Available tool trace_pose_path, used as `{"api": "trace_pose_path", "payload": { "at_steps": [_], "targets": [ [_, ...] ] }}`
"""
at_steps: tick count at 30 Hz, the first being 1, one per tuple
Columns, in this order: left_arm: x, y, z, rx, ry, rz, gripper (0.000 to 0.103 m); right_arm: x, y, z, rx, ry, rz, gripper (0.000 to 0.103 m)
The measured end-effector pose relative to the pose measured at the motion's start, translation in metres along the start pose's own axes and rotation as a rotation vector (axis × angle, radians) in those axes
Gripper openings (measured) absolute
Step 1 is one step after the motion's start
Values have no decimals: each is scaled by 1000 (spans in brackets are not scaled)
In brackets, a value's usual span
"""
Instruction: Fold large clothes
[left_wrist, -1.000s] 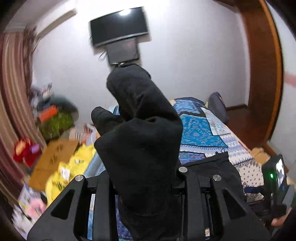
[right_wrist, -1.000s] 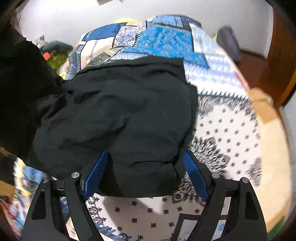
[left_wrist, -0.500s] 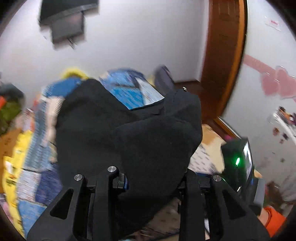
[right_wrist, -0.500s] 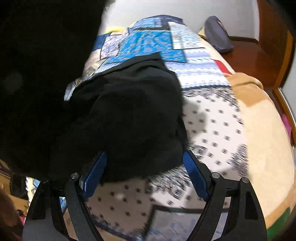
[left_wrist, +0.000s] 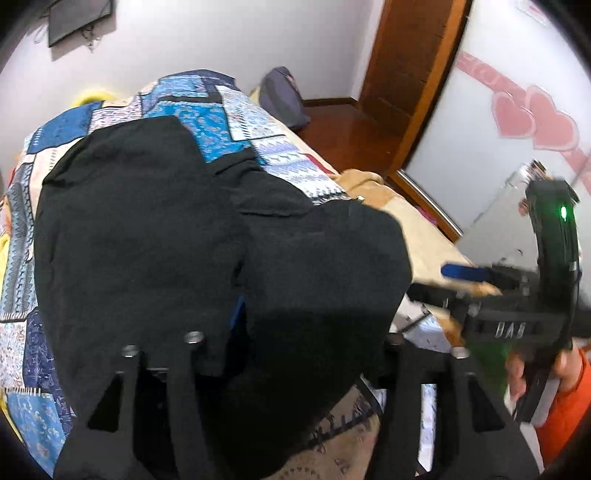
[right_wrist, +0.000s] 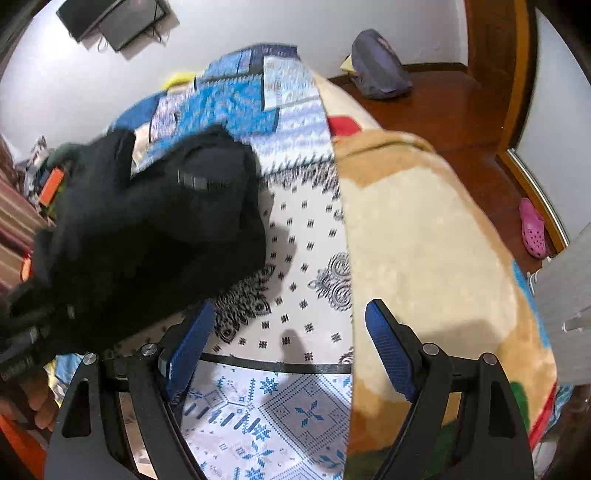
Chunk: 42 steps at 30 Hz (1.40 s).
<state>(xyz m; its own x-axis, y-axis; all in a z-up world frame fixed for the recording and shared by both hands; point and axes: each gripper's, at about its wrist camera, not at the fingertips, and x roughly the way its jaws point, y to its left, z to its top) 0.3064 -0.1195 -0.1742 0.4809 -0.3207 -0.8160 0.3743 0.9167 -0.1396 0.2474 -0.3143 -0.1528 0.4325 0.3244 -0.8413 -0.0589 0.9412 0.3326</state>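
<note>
A large black garment (left_wrist: 147, 229) lies bunched on the patchwork bedspread (left_wrist: 229, 110). A thick fold of it is draped over my left gripper (left_wrist: 306, 306) and hides most of both fingers. The jaws are opening, with slack fabric still between them and only a sliver of blue pad showing. In the right wrist view the garment (right_wrist: 159, 229) sits to the left. My right gripper (right_wrist: 291, 332) is open over bare patterned bedspread (right_wrist: 306, 258), with nothing between its blue pads. The left view shows that gripper (left_wrist: 450, 284) at the right, held by a hand in an orange sleeve.
A tan blanket (right_wrist: 424, 240) covers the bed's right side. On the wooden floor beyond lie a grey backpack (right_wrist: 380, 74) and a pink shoe (right_wrist: 532, 229). A wooden door frame (left_wrist: 406, 74) stands at the back right. Clutter (right_wrist: 48, 184) is piled left of the bed.
The left gripper swung down from high, laying its black fold onto the garment on the bed, and its jaws spread. The right gripper slid right, off the garment, onto bare bedspread.
</note>
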Motion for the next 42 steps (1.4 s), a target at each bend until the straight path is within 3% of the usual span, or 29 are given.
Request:
{"api": "trace_pose_path", "payload": {
  "at_steps": [2,4,12,16,18,23,27,30,33,36,42],
  "targets": [
    [-10,-4,-2,17,0,-9,76,-15,4,5,-9,-34,13,81],
    [-26,-8,-10,24,-9,1,81,-25,13,14,-25,-71,30,81],
    [-92,24,-18,-64,-105,11,83,-54,72,30,-180,-156,123,82],
    [-112,62,-22,-129,-165,111,90,-40,99,36,-231,-137,184,82],
    [-107,85,-24,-172,-149,188,90,-27,110,38,-251,-115,201,82],
    [-69,122,-32,-246,-59,256,90,11,117,34,-292,-35,183,82],
    [-38,129,-40,-276,-52,201,91,47,101,28,-309,39,93,82],
    [-18,137,-36,-331,-41,146,93,68,91,19,-344,66,44,89],
    [-5,140,-35,-352,-41,144,102,72,81,20,-315,81,56,93],
    [-6,144,-34,-371,-39,121,103,68,73,25,-299,92,26,92],
    [-31,153,-36,-382,-44,120,102,44,60,35,-308,19,7,92]
  ]
}}
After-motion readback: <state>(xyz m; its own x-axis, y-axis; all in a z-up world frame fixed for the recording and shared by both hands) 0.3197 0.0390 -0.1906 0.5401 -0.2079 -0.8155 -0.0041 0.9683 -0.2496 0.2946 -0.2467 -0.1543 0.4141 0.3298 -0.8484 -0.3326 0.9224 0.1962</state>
